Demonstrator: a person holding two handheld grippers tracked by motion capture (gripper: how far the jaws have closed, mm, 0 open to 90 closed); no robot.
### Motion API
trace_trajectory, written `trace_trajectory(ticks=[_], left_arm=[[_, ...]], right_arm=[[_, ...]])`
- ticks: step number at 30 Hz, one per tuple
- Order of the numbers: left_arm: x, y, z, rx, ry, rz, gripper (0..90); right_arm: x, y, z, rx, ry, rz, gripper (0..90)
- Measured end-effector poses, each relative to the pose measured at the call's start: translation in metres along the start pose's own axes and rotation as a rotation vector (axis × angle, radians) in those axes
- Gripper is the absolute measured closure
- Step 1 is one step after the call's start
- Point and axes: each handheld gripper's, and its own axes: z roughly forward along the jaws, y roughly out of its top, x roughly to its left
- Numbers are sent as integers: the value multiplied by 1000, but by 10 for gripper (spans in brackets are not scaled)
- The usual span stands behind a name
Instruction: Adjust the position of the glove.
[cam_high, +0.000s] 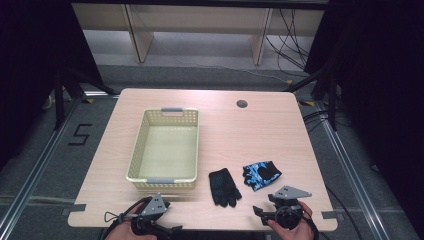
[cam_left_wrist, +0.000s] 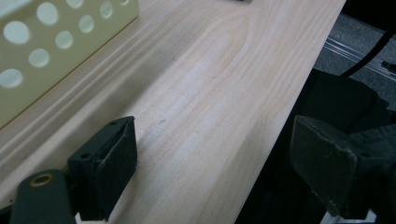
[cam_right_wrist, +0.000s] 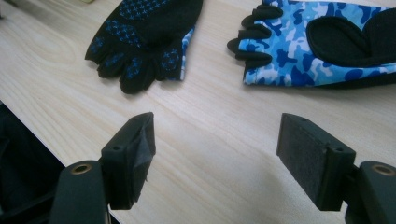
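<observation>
L gripper (cam_high: 150, 212) & R gripper (cam_high: 280, 212) at near desk (cam_high: 260, 130) edge, both jaws apart, nothing between. Black glove (cam_high: 223, 186) & blue glove (cam_high: 261, 174) lie just ahead of R; basket (cam_high: 165, 150) ahead of L.

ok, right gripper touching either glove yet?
Apart. In the right gripper view, the open right gripper has bare table between its jaws and both the black glove and the blue camo glove.

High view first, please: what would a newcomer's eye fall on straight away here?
Probably the pale yellow basket, standing empty at the table's left middle. Next, two gloves to its right near the front edge: a black glove lying palm up and a blue camouflage glove beside it. Both hand-held grippers wait open at the near edge.
</observation>
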Motion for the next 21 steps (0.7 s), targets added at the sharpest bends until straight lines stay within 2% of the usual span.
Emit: trace_trajectory(ticks=[1, 2, 4, 5, 6, 7, 8, 10, 11, 12, 13, 14, 15, 16, 19, 20, 21], left_arm=[[0, 0, 0, 0, 0, 0, 150], [-1, 0, 1, -12, -1, -13, 150], [-1, 0, 1, -12, -1, -12, 150], [-1, 0, 1, -12, 0, -12, 150], [-1, 0, 1, -11, 0, -13, 150], [-2, -1, 1, -11, -1, -39, 150], [-2, -1, 1, -10, -1, -38, 150], [-3, -1, 1, -10, -1, -38, 150], [-2, -1, 1, -9, 1, -34, 150], [-2, -1, 1, -9, 1, -35, 150], [-3, -1, 1, -8, -1, -37, 150], [-3, -1, 1, -7, 2, -37, 150], [-1, 0, 1, 2, 8, -15, 150], [1, 0, 0, 12, 7, 11, 150], [1, 0, 0, 11, 10, 6, 150], [0, 0, 1, 9, 14, -16, 150], [0, 0, 0, 10, 13, -14, 150]], right_arm=[[-1, 0, 0, 9, 8, -13, 310], [0, 0, 0, 8, 10, -8, 321], [1, 1, -1, 14, 14, -9, 321], [-1, 1, -1, 5, -4, -34, 321], [0, 1, 0, -2, -2, -31, 322], [1, 1, 0, -5, -10, -25, 329], [-1, 2, 1, -13, -9, -67, 356], [0, 2, 1, -5, 5, -58, 366], [1, 3, 1, -18, 16, -60, 380], [2, 4, -1, -22, -5, -64, 393], [1, 5, -1, -37, -4, -84, 394], [4, 6, -1, -35, -10, -63, 394], [3, 7, -1, -42, -18, -77, 395], [5, 10, 0, -55, -21, -90, 427], [8, 13, 2, -77, 0, -87, 479], [11, 16, 2, -91, -1, -81, 511], [12, 19, 3, -106, 3, -101, 549]])
